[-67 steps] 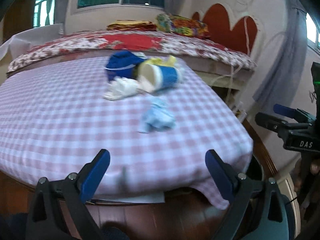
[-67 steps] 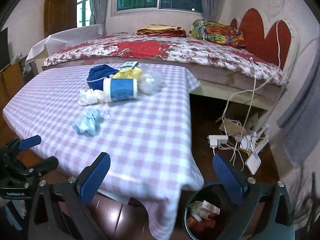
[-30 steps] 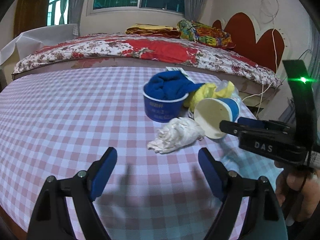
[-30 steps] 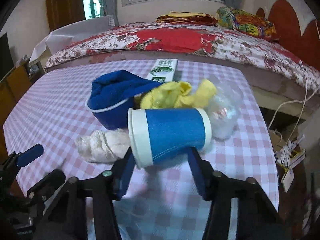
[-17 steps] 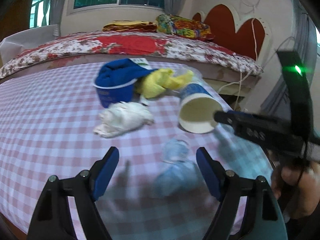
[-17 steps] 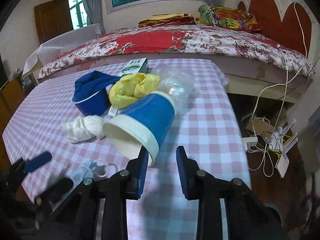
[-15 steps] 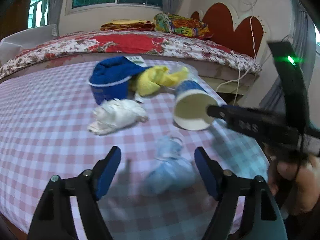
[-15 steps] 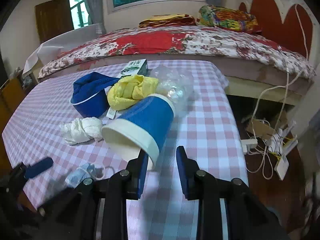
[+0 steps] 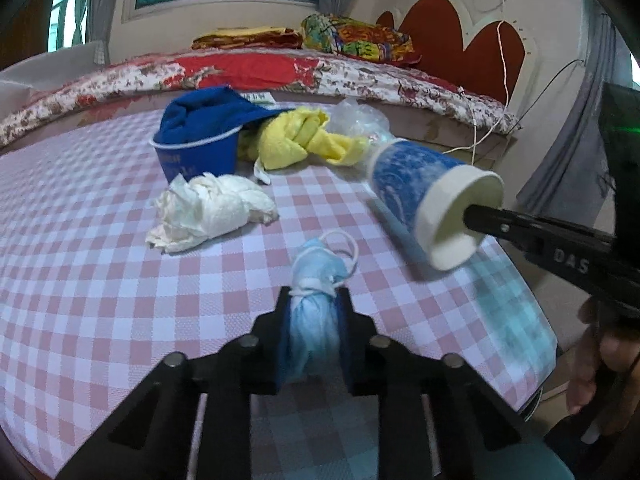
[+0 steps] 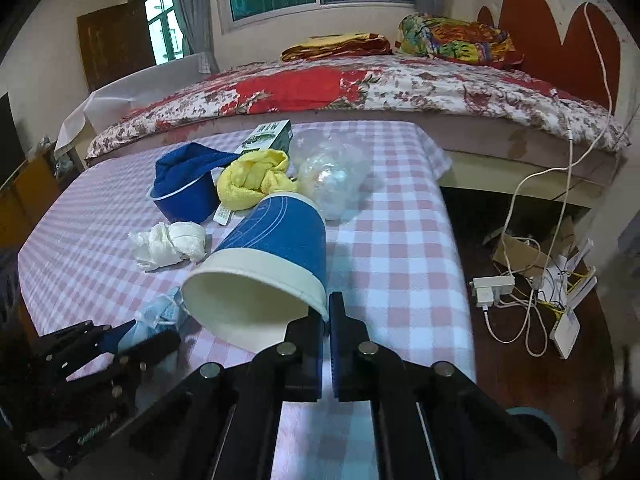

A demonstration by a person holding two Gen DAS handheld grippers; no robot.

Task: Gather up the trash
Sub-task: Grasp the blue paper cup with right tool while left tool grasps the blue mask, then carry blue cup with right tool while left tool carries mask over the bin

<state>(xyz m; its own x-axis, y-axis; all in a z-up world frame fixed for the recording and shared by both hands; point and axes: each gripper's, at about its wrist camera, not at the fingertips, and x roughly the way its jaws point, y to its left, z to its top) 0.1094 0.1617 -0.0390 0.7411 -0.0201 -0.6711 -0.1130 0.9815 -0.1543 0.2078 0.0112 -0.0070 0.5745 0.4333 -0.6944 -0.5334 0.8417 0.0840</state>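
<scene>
My left gripper [image 9: 314, 328] is shut on a crumpled light-blue face mask [image 9: 316, 280] on the pink checked tablecloth [image 9: 100, 280]. My right gripper [image 10: 326, 328] is shut on the rim of a blue paper cup [image 10: 272, 252] and holds it tilted above the table; the cup also shows in the left wrist view [image 9: 432, 208]. Further back lie a white tissue wad [image 9: 208, 212], a blue bowl with a blue cloth [image 9: 200, 140], a yellow cloth [image 9: 296, 140] and a clear plastic bag [image 10: 332, 176].
A bed [image 10: 360, 84] with a floral cover stands right behind the table. A small green and white box [image 10: 268, 136] lies at the table's far edge. Cables, a power strip [image 10: 492, 284] and a cardboard box lie on the floor to the right.
My left gripper has closed on the face mask, which lay loose between its open fingers. My right gripper has kept its hold on the cup and swung it lower and to the right.
</scene>
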